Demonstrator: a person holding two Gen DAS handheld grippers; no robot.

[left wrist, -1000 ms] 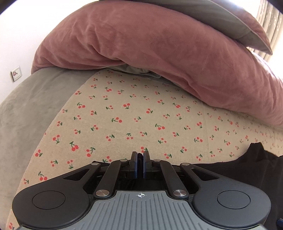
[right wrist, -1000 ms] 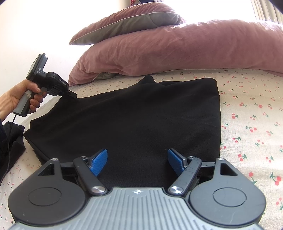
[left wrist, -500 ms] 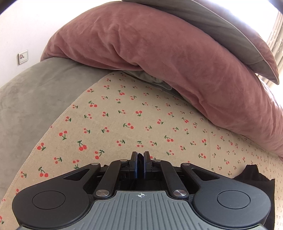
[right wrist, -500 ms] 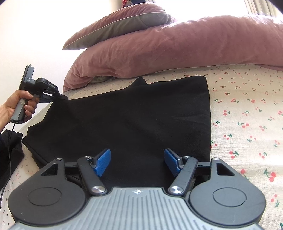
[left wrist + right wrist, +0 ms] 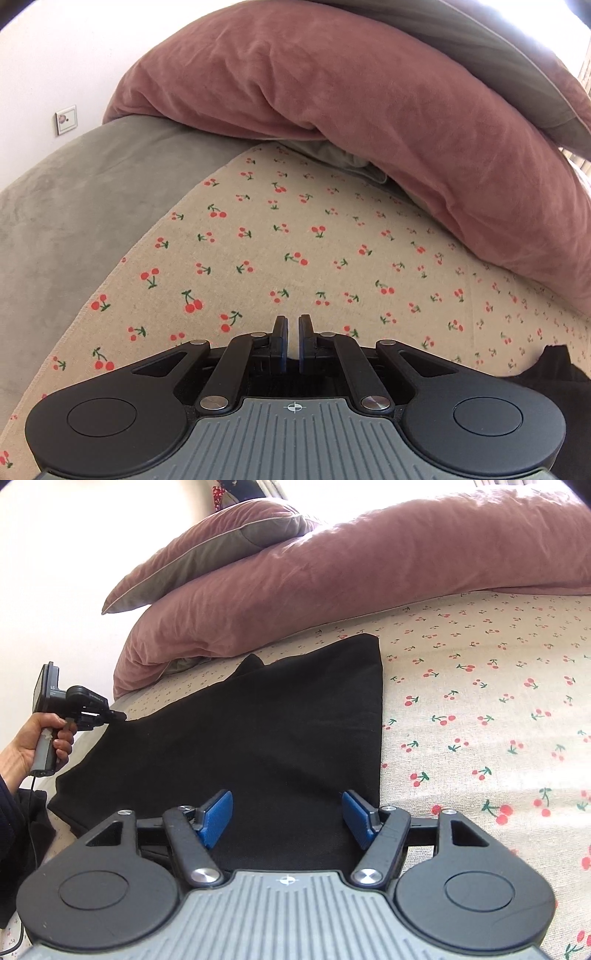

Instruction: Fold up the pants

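The black pants are laid flat on the cherry-print sheet, just below the pink duvet and the pillow; they appear already doubled into a broad panel, so a further fold is judged to be under way. In the right wrist view, the left gripper is seen at the far left edge of the cloth, carried in the person's left hand. Its jaws are drawn together and the tips seem to pinch that edge, though the contact is small and dark. In its own view, only a corner of the pants is shown. The right gripper is held over the near edge, its blue pads well apart and nothing caught between them. Next, the near edge would need to be gripped by the right gripper, and both edges carried across together so the panel stays square.
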